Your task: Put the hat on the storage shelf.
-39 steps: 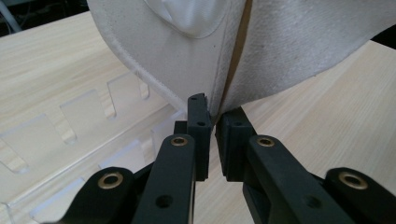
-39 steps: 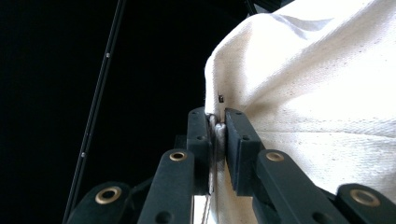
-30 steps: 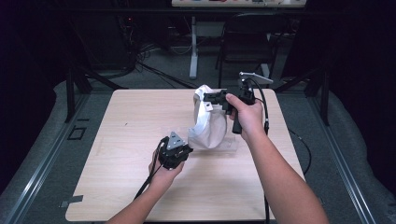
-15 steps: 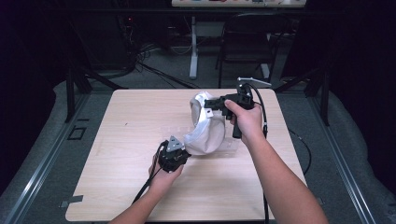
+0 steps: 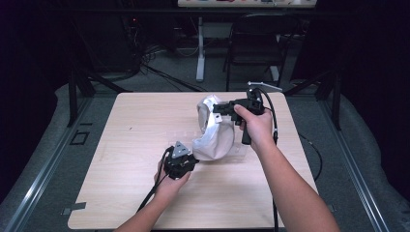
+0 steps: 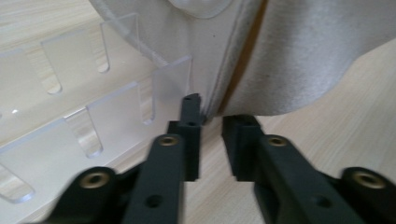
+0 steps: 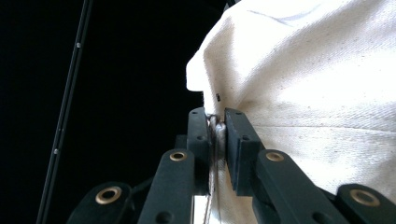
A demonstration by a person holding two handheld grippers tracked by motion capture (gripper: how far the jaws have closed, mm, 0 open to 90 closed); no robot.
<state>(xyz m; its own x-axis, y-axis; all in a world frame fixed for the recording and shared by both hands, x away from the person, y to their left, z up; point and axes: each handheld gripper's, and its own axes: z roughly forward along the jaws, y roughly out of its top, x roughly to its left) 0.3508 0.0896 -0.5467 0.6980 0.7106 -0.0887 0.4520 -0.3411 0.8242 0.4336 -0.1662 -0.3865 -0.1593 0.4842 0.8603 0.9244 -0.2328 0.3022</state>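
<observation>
A white cloth bag (image 5: 212, 137) hangs from my right gripper (image 5: 216, 107), and its lower part rests on the table. In the right gripper view the right gripper (image 7: 216, 119) is shut on a folded edge of the bag (image 7: 303, 84). My left gripper (image 5: 192, 157) lies low on the table at the bag's bottom corner. In the left gripper view the left gripper (image 6: 212, 112) stands slightly open with bare wood between the jaws. Its tips are just short of the bag's hem (image 6: 289, 56).
A clear slotted acrylic rack (image 6: 93, 116) lies flat on the wooden table (image 5: 121, 145), under and to the left of the bag. Beyond the table's far edge stand a chair (image 5: 256, 43) and stand legs (image 5: 199, 48), with cables on the dark floor.
My right gripper has sunk a little and drifted left with the bag, whose body now sags lower onto the table. The left gripper has barely moved.
</observation>
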